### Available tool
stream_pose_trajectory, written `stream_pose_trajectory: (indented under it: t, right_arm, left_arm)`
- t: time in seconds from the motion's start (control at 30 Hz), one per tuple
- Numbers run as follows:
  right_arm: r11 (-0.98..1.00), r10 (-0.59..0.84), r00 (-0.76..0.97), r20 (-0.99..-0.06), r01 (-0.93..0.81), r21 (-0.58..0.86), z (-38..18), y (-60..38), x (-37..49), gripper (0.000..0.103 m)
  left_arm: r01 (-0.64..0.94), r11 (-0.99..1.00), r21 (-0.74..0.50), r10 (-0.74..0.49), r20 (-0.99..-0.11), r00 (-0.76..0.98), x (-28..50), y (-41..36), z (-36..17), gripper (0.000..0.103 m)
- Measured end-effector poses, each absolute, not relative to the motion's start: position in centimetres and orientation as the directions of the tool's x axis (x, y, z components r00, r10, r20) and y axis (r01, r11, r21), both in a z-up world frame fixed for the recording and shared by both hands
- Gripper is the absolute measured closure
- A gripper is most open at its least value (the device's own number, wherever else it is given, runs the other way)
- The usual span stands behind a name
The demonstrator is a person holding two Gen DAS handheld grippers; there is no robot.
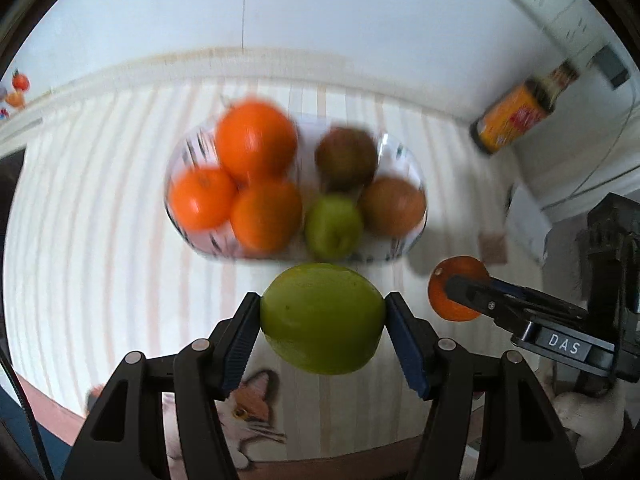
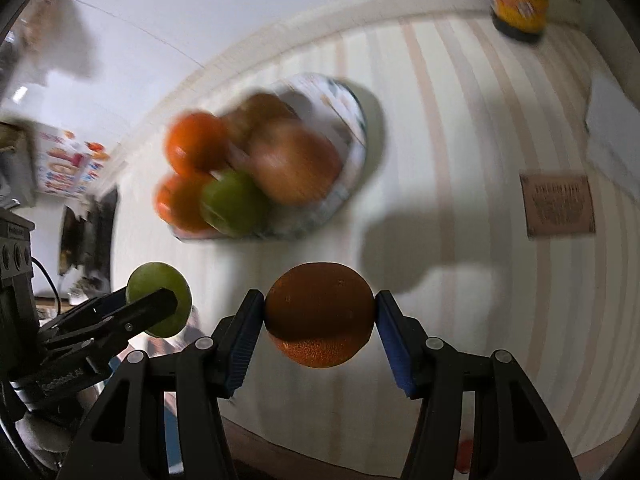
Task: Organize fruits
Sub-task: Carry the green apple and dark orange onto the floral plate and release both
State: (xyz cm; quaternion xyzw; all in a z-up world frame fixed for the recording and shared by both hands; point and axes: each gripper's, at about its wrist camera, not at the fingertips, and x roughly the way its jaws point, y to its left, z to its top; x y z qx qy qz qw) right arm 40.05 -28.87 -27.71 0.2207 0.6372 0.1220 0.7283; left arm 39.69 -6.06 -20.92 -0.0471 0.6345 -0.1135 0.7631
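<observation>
Now | left claw clamps green fruit | right claw clamps orange | blurred bowl apparently ahead

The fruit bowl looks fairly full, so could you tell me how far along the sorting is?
Done: the bowl already holds three oranges, two brown fruits and a green apple. In hand: the left tool grips a green fruit, and the right tool grips an orange, both short of the bowl. Left: both still need placing.
</observation>
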Motion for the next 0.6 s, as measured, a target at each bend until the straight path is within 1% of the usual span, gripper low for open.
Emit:
stream_pose_trajectory:
  t: [0.1, 0.17, 0.3, 0.43, 0.6]
  right_arm:
    - [0.859, 0.479, 0.211, -0.852, 0.088, 0.505, -25.7, -28.4, 42.1, 0.043]
    - [0.858, 0.475, 0.241, -0.846, 0.086, 0.506, -25.0, -28.1, 43.9, 0.043]
    - [0.865, 0.443, 0.266, -0.857, 0.124, 0.486, -25.7, -28.1, 47.7, 0.043]
    - [0.891, 0.380, 0.257, -0.888, 0.154, 0.426, -27.3, -28.2, 51.2, 0.043]
    - [0.920, 0.319, 0.225, -0.920, 0.160, 0.358, -29.4, -27.7, 53.6, 0.043]
  left_arm:
    - [0.106, 0.969, -0.221, -0.239, -0.946, 0.217, 42.1, -4.7, -18.9, 0.042]
    - [0.094, 0.972, -0.217, -0.234, -0.943, 0.238, 43.5, -3.9, -18.5, 0.042]
    - [0.047, 0.978, -0.203, -0.209, -0.945, 0.251, 47.8, -1.3, -19.3, 0.042]
    - [-0.012, 0.983, -0.183, -0.176, -0.961, 0.215, 51.6, 1.3, -22.0, 0.042]
    - [-0.046, 0.982, -0.182, -0.176, -0.979, 0.104, 55.0, 2.6, -27.4, 0.042]
